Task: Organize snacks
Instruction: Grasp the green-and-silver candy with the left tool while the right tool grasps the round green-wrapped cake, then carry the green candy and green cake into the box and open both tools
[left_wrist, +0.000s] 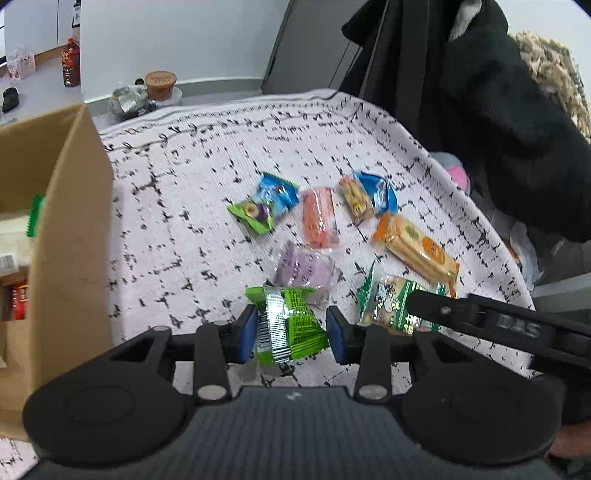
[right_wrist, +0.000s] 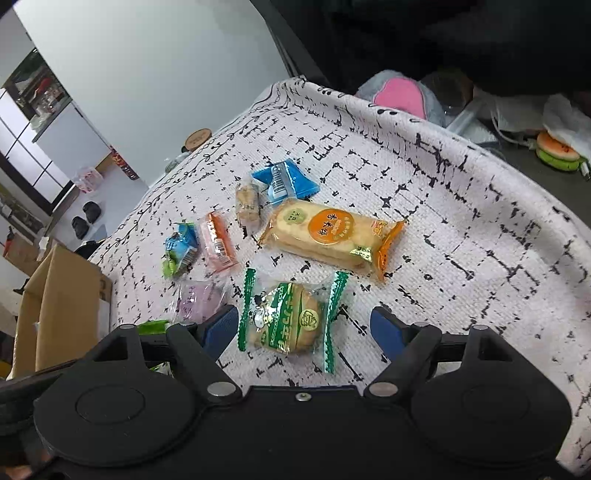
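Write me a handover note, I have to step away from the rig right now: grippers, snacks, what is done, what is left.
Left gripper: shut on the green foil packet, by the cardboard box.
Right gripper: open, astride the green-edged cake packet, not gripping it.
On the patterned cloth: orange biscuit pack, purple packet, pink packet, two blue packets, small tan packet.
Done: some packets lie in the box.
Left: box the held packet, then the rest.

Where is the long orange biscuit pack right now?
In the right wrist view, the long orange biscuit pack lies on the patterned cloth, just beyond the green-edged cake packet and right of the pink snack.
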